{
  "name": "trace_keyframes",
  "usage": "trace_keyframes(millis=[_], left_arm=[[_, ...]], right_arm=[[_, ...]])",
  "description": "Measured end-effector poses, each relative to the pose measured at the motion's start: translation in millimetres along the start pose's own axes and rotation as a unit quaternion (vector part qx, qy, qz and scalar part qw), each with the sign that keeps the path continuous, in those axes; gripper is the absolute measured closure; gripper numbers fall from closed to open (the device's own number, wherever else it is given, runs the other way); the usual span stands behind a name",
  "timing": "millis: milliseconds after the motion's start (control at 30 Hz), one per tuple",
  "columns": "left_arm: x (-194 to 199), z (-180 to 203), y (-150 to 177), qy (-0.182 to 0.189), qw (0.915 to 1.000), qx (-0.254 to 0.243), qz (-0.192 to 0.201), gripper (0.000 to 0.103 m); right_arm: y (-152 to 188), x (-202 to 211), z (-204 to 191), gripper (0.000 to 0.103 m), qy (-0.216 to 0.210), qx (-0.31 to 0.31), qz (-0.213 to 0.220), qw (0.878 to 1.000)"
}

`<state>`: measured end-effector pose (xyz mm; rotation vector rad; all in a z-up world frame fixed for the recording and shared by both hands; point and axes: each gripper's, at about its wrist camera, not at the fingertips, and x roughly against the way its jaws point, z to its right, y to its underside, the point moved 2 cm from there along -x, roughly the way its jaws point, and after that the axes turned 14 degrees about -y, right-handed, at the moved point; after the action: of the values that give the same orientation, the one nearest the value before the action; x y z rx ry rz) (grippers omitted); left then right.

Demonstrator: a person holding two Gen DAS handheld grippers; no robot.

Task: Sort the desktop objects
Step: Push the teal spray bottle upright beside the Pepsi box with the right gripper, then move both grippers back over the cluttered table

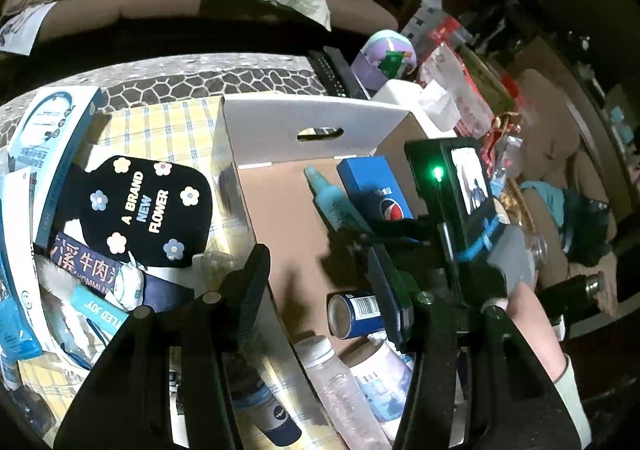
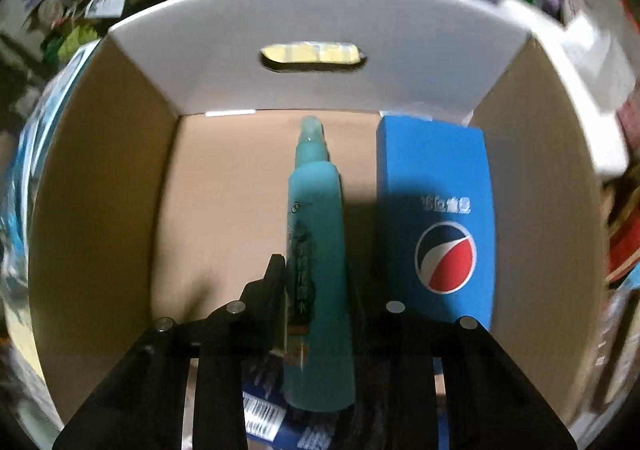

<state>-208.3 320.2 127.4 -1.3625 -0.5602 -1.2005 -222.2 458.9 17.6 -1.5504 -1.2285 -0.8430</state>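
So right claw (image 2: 316,290) is down inside the open cardboard box w/ white end wall (image 2: 320,61), clenched on a tall teal plastic spray bottle (image 2: 316,234), pads tight on both sides of it. Bottle points nozzle-first at the far wall w/ the handle slot. Just beside it, on the right, lies a blue Pepsi carton (image 2: 436,217). Left claw (image 1: 332,282) hangs over the box's near corner, fingers apart, nothing between them afaict. Below it in the box: a small blue can (image 1: 354,314) and a clear plastic bottle w/ white cap (image 1: 336,382). Outside on the yellow-checked bench (image 1: 168,125) sits a black pouch w/ flowers reading "A BRAND NEW FLOWER" (image 1: 148,209), among other packets.
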Motion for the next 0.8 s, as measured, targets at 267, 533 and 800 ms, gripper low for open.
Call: trace_keyframes(millis=[267,533,800], left_arm=[[1,6,10,-0.005,0.9996,-0.029,-0.001,0.044],[11,29,25,0.011,0.9981,-0.060,-0.009,0.029],[32,43,39,0.016,0.9965,-0.080,-0.015,0.029]], right_arm=[[10,55,18,0.040,-0.029,-0.019,0.072,0.997],[42,120,18,0.029,-0.033,0.021,0.080,0.996],[77,129,3,0.029,-0.034,0.041,0.076,0.996]])
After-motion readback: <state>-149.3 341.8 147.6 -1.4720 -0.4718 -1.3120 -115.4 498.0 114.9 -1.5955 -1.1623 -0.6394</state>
